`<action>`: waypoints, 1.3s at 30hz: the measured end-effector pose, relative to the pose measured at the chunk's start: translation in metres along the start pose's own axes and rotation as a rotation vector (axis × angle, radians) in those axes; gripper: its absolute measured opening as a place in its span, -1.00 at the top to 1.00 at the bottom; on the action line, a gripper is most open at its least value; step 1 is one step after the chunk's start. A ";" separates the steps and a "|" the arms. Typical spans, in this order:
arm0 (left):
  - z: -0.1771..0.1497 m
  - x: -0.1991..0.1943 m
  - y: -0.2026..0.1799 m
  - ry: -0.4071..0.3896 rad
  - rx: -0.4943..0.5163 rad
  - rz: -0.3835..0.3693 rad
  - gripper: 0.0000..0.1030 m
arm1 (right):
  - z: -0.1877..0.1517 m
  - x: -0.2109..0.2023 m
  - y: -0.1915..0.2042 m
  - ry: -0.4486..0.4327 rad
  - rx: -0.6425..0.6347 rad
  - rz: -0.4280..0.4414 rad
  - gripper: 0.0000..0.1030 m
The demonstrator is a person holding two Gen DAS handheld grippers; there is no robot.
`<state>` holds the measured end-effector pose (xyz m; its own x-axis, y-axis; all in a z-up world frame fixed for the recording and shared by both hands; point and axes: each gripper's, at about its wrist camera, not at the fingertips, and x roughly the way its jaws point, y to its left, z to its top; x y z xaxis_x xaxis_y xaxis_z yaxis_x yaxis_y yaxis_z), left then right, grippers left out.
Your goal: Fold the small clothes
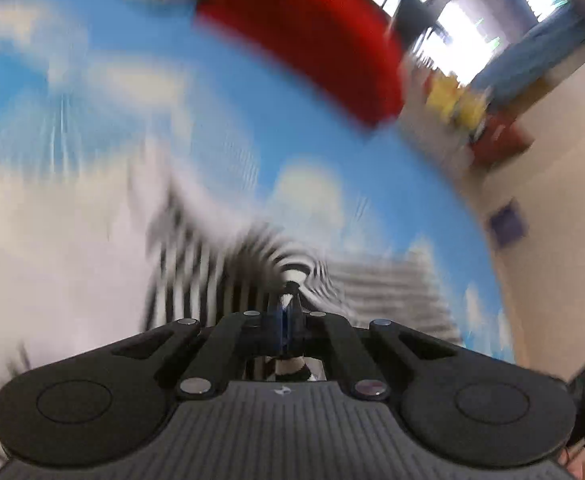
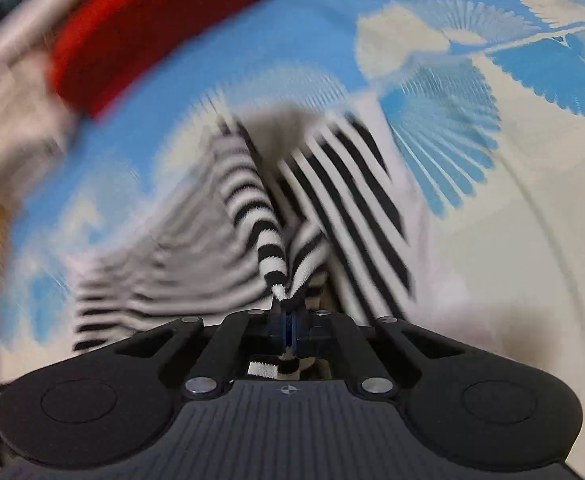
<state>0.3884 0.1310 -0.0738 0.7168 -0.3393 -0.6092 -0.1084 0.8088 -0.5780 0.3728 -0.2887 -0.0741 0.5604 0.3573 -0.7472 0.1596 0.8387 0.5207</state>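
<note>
Left hand-held gripper (image 1: 288, 300) and right hand-held gripper (image 2: 288, 304) both clamped on striped garment (image 2: 268, 216), angled low over blue-white cloth (image 2: 452, 128); red item (image 2: 140, 32) beyond.

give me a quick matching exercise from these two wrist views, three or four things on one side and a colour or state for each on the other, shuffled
Things:
1. striped garment
2. folded cloth
3. table cover
4. right gripper

Colour or state:
A. red
B. blue with pale leaf pattern
C. black and white
D. jaws shut on fabric

Pairs: 1-C, 2-A, 3-B, 4-D
</note>
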 end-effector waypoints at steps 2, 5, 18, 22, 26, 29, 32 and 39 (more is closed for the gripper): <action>0.013 -0.017 0.007 -0.094 -0.016 -0.029 0.98 | 0.007 -0.026 -0.001 -0.112 0.069 0.140 0.98; 0.012 -0.017 0.028 -0.051 -0.095 -0.045 0.98 | 0.006 -0.050 -0.007 -0.213 0.108 0.220 0.98; -0.017 0.032 0.049 0.274 -0.134 0.102 0.20 | -0.022 -0.010 -0.020 0.071 0.047 -0.109 0.22; -0.025 0.050 0.045 0.318 -0.137 0.136 0.72 | -0.019 -0.004 -0.025 0.067 0.057 -0.140 0.19; -0.010 0.032 0.041 0.189 -0.105 0.095 0.95 | -0.016 0.007 -0.031 0.080 0.069 -0.116 0.91; 0.006 -0.001 0.033 0.036 -0.060 0.045 0.95 | -0.013 -0.001 -0.020 0.049 0.056 0.015 0.93; 0.006 -0.003 0.040 0.055 -0.083 0.073 0.94 | -0.007 -0.017 -0.012 -0.006 0.095 0.193 0.93; -0.015 0.027 0.053 0.268 -0.082 0.185 0.76 | -0.020 0.004 -0.032 0.104 0.074 -0.178 0.89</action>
<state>0.3916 0.1575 -0.1289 0.4748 -0.3135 -0.8224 -0.2827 0.8305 -0.4798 0.3536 -0.3054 -0.1022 0.4318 0.2495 -0.8668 0.3103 0.8612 0.4025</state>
